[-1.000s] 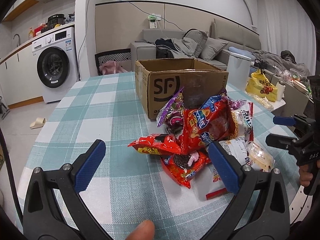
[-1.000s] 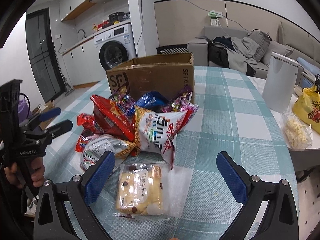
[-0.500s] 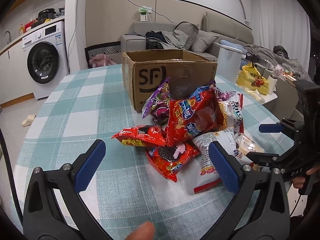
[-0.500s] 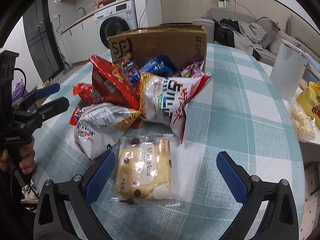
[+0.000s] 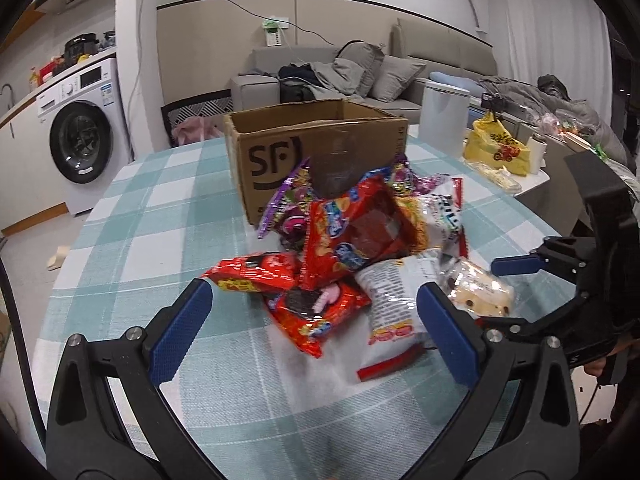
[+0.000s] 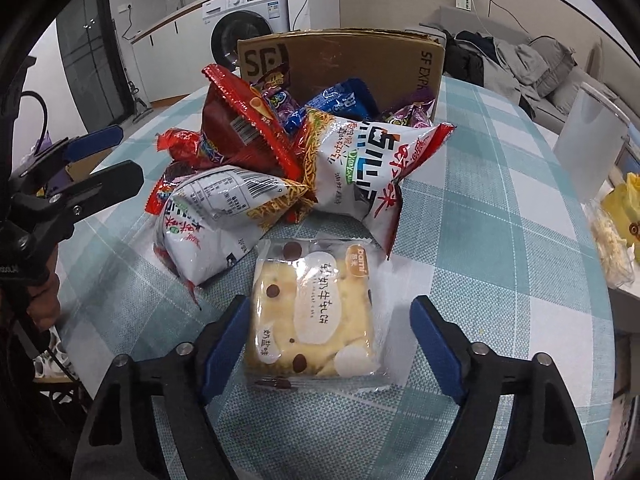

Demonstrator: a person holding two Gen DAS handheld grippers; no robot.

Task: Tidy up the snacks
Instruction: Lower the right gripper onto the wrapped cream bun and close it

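We see a clear-wrapped yellow cake packet lying flat on the checked cloth, nearest us. Just beyond it, red, white, blue and purple snack bags heap against an open brown cardboard box standing upright behind.

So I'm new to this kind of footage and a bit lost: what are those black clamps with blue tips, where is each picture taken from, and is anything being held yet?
There is no robot here. A person holds one clamp-like tool in each hand, and each carries a camera looking along its two blue-padded fingers. One picture comes from the left tool, which is open over a checked tablecloth. The other comes from the right tool, whose jaws are closing around a wrapped cake; its pads do not press on it yet, so nothing is held. Behind lies a pile of snack bags in front of an open cardboard box.
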